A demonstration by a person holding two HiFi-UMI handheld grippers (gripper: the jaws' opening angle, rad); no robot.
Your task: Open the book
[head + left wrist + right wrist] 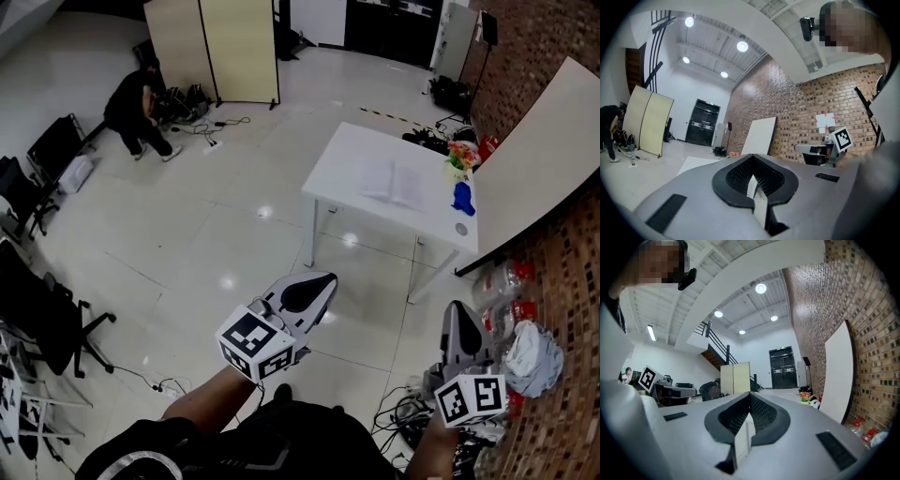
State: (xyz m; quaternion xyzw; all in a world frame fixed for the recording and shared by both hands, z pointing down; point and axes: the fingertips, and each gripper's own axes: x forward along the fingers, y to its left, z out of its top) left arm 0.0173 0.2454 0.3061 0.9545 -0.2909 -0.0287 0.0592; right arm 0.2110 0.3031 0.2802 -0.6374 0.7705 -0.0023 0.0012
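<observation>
You stand on the pale tiled floor (187, 225) well apart from the white table (342, 159), a gripper in each hand and both held low in front of you in the head view. The left gripper (321, 283) points toward the table with its marker cube (255, 342) nearest you, and its own view shows the dark fingers (736, 174) closed together with nothing between them. The right gripper (461, 314) rises beside it at the right of the head view, and its fingers (765, 414) are likewise pressed shut and empty. The book (394, 183) lies flat near the middle of the table, pale against the white top; it looks spread open with a fold down its centre, though at this distance you cannot make out the pages. Toward the table's right end stand a small bunch of flowers (460, 155) and, just nearer you, a blue object (463, 199) — neither touches the book. A large white board (539, 159) leans against the brick wall (525, 47) just beyond the table's right end. Across the room another person (139, 105) bends over cables and gear beside a cream folding screen (220, 47), while black chairs (42, 155) line the left edge of the head view. Plastic bottles (506, 281) and a crumpled white cloth (536, 356) lie on the floor at the foot of the brick wall — close to your right gripper.
</observation>
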